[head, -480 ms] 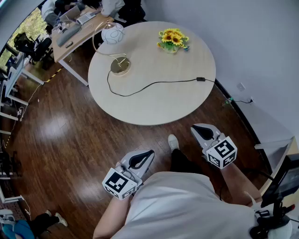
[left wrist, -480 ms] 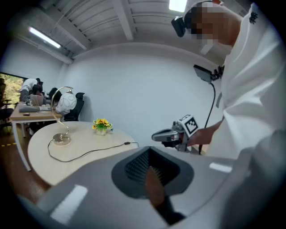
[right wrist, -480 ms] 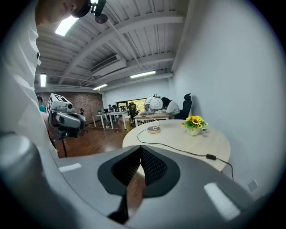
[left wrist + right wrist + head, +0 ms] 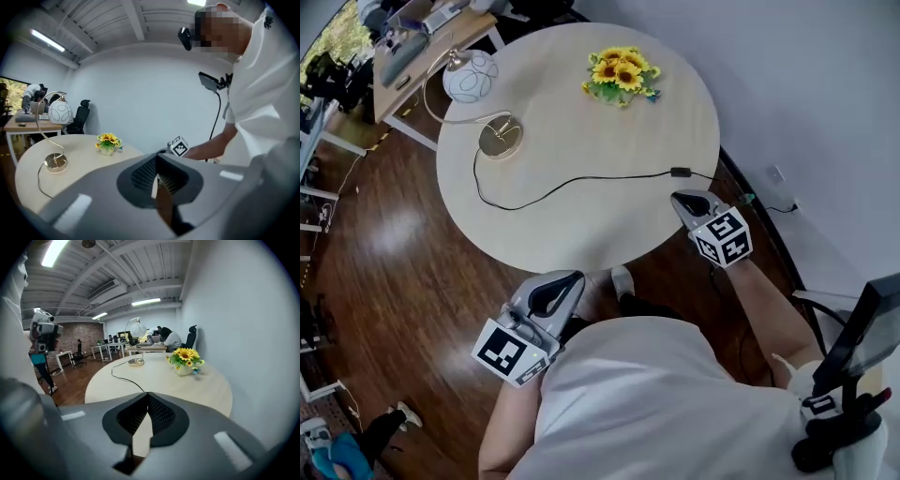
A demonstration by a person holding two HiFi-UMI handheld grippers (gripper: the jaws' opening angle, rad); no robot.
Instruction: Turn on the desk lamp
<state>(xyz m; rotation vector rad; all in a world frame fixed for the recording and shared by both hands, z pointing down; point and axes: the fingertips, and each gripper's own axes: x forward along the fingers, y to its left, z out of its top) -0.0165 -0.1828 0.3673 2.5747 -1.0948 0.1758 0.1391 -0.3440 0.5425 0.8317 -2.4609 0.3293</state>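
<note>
While left gripper (image 4: 562,284) and right gripper (image 4: 684,199) both have jaws pressed together w/ nothing held, we see desk lamp (image 4: 500,140) on table (image 4: 581,122) far-left side, well apart from both. Right gripper tips are near cord's (image 4: 581,178) inline switch (image 4: 680,172).

head view overhead; gripper views low, all on table (image 4: 581,122)

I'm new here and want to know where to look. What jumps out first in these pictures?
A big round table fills the head view, with bright sunflowers at its far side. A desk lamp with a white ball shade stands at its far left, its black cord snaking across toward the right gripper by the right rim.
</note>
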